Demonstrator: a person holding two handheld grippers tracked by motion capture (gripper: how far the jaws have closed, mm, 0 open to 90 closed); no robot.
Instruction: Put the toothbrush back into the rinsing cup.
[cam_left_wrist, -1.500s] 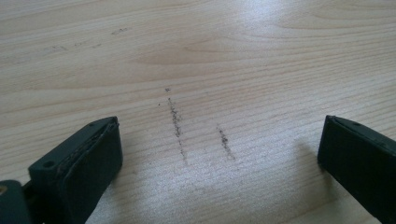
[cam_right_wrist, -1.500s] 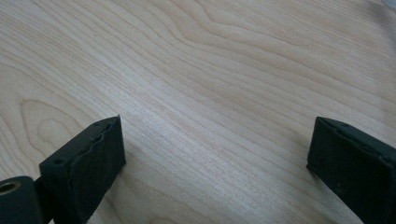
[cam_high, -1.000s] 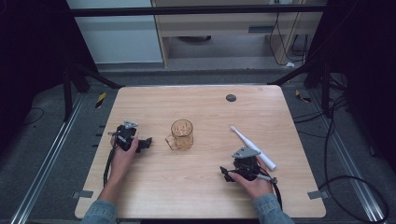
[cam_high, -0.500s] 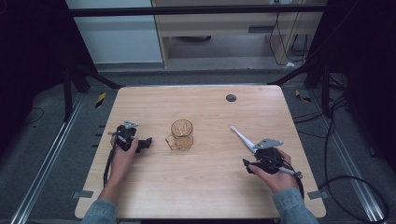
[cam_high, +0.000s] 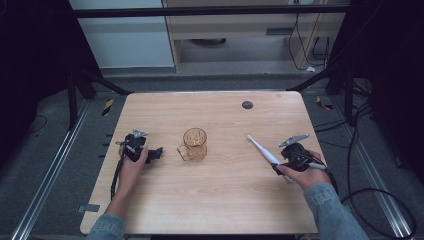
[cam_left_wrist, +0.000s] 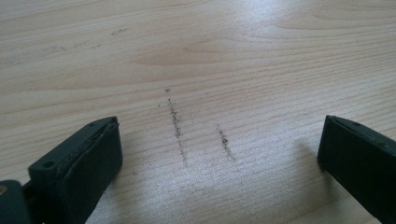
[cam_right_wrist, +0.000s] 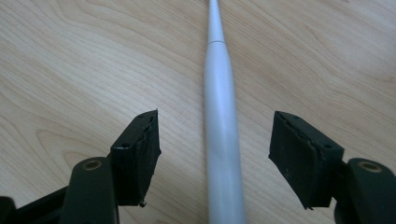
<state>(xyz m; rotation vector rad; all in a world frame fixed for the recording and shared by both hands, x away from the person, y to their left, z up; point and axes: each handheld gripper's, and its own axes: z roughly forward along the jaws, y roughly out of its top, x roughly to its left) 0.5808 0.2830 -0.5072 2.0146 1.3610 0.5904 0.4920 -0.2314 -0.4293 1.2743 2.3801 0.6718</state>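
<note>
Right claw (cam_right_wrist: 215, 158) hides the toothbrush (cam_right_wrist: 219, 116) handle's end.

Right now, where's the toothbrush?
High view: toothbrush lies on the table's right side, right of the mug, handle between the right gripper's open jaws.

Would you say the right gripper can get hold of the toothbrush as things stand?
Probably yes. The right gripper already straddles the white toothbrush, whose handle lies on the table between the jaws. They have just been closing, but neither pad touches it yet, and nothing lies in the way.
</note>
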